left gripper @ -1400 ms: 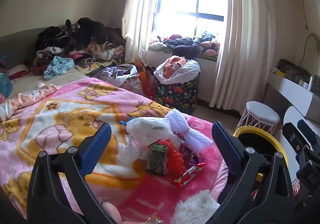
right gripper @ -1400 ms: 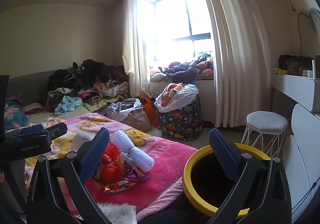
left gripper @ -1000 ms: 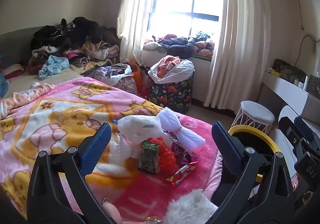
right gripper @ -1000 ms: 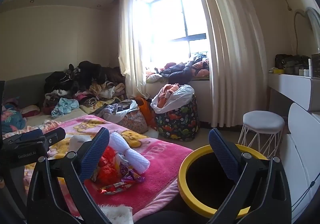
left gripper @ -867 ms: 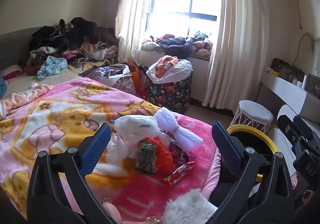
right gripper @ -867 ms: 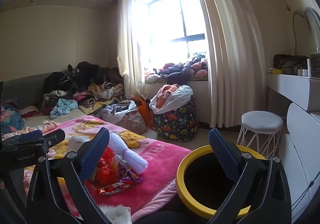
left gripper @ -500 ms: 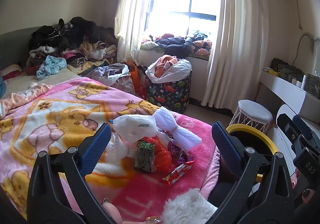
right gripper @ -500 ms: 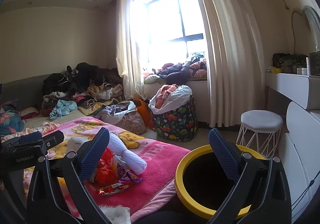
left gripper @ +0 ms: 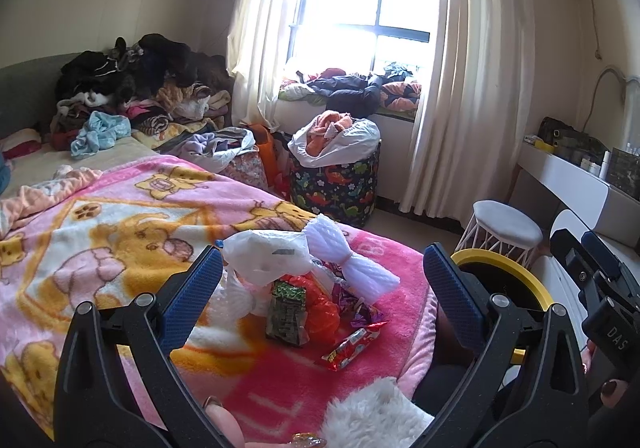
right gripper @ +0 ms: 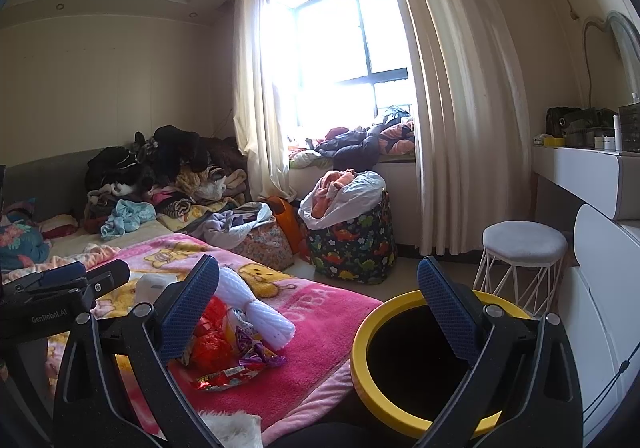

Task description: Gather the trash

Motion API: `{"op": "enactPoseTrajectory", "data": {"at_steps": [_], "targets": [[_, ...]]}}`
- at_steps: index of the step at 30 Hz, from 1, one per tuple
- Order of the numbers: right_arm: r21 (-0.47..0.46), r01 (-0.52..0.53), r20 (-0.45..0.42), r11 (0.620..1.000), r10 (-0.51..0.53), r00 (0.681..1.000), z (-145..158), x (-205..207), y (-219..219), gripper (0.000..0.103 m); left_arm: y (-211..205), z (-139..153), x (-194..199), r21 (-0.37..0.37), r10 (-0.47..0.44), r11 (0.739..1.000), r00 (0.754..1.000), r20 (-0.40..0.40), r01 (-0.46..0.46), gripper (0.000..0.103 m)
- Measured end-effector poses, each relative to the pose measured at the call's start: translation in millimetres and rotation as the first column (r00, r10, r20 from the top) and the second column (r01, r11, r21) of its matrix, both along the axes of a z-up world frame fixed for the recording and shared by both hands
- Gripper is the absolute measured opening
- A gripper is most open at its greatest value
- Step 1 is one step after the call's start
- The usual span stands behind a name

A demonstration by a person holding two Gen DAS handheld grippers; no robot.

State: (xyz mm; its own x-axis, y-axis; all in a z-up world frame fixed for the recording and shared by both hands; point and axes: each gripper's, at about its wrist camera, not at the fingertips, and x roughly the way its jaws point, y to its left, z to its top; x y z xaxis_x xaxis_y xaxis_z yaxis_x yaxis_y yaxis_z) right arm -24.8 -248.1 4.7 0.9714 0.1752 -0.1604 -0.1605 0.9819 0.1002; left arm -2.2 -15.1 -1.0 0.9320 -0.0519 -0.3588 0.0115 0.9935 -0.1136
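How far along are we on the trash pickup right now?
Nothing looks collected yet: what shows of the yellow-rimmed bin looks dark and empty. Both the left gripper and right gripper are open, holding nothing. Left to do: the whole wrapper pile on the pink blanket, including the red candy wrapper.

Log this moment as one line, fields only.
left gripper: open, empty | right gripper: open, empty | wrapper pile: on pink blanket, untouched | yellow-rimmed bin: beside bed

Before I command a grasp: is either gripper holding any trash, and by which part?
Nothing is held. The left gripper and right gripper are both open and empty; the wrappers lie on the blanket.
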Motion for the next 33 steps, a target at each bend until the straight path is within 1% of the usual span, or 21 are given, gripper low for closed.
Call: {"op": "enactPoseTrajectory", "data": {"at_steps": [15, 26, 29, 33], "targets": [[-0.001, -0.008, 0.014, 1.0, 0.008, 1.0, 1.1, -1.7, 3.7, 0.097, -0.8, 1.4, -0.2, -0.003, 0.001, 1.0, 1.0, 0.002, -0.001, 0.092], [-0.015, -0.051, 0.008, 0.999, 0.051, 0.999, 0.2, -1.4, 14.6, 0.097, -3.5, 2.8, 0.2, -0.005, 0.006, 1.0, 1.0, -0.001, -0.006, 0.092], [-0.019, -0.074, -0.002, 0.997, 0.074, 0.997, -1.6, -0.4, 18.8, 0.097, -7.2, 6.5, 1.8, -0.011, 0.014, 1.0, 1.0, 0.0, -0.014, 0.092], [-0.031, -0.113, -0.019, 0.993, 0.113, 0.993, -3.2, 3.5, 28.2, 0.097, -1.6, 8.4, 2.7, -0.023, 0.03, 0.999, 1.0, 0.001, -0.029, 0.092]]}}
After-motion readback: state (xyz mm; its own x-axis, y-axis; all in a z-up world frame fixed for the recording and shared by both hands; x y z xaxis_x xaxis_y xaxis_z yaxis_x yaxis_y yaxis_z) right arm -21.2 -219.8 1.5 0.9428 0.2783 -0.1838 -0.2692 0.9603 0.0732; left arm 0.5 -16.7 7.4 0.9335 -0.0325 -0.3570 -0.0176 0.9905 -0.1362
